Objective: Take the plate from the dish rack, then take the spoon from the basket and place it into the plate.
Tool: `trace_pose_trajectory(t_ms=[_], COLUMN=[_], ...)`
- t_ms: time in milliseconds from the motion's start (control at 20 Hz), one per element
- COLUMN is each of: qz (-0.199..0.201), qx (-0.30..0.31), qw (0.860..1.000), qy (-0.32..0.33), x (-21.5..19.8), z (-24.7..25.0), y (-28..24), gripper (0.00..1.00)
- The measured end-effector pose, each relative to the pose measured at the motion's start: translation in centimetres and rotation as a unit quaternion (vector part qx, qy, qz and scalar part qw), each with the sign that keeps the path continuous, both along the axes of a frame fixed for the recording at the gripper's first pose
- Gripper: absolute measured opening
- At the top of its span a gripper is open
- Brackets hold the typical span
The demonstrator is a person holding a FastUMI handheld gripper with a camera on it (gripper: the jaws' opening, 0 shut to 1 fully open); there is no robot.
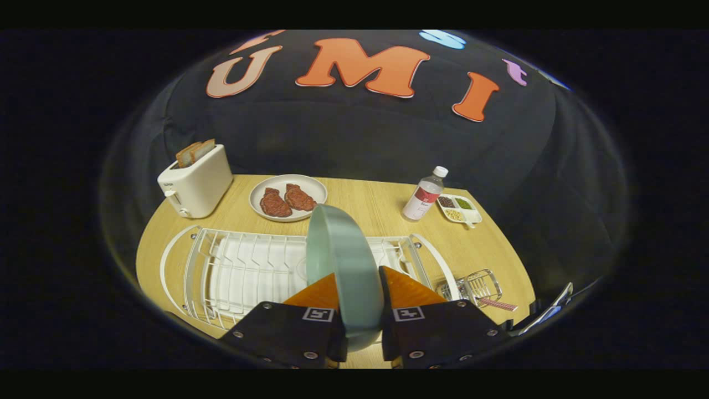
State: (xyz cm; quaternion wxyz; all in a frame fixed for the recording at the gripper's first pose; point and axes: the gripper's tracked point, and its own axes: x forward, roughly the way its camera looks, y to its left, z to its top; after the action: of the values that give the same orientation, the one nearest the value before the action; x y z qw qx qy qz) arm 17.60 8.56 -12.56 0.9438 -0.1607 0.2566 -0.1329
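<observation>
- Between the two fingers of the gripper (363,288), a pale green plate (343,266) stands on edge, clamped from both sides and raised above the dish rack (243,271).
- Just ahead of the fingers and below the plate lies the white wire dish rack on a wooden table (376,202).
- Beside the right finger, at the rack's end, sits a small wire basket (476,285) with the spoon (497,303) handle protruding.
- Beyond the rack: a white toaster (195,180) with bread, a plate with two meat pieces (288,198), a bottle (424,195), and a small condiment tray (460,208).
</observation>
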Motion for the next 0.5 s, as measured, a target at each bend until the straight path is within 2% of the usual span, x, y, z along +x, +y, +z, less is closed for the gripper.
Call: trace_pose_trajectory(t_ms=[150,500], qz=[-0.002,0.005], qx=[0.011,0.094], qw=[1.0,0.994], qy=[-0.014,-0.046], x=[-0.4,-4.1], z=[1.2,3.7], y=[-0.7,-2.5], gripper=[0.24,0.24])
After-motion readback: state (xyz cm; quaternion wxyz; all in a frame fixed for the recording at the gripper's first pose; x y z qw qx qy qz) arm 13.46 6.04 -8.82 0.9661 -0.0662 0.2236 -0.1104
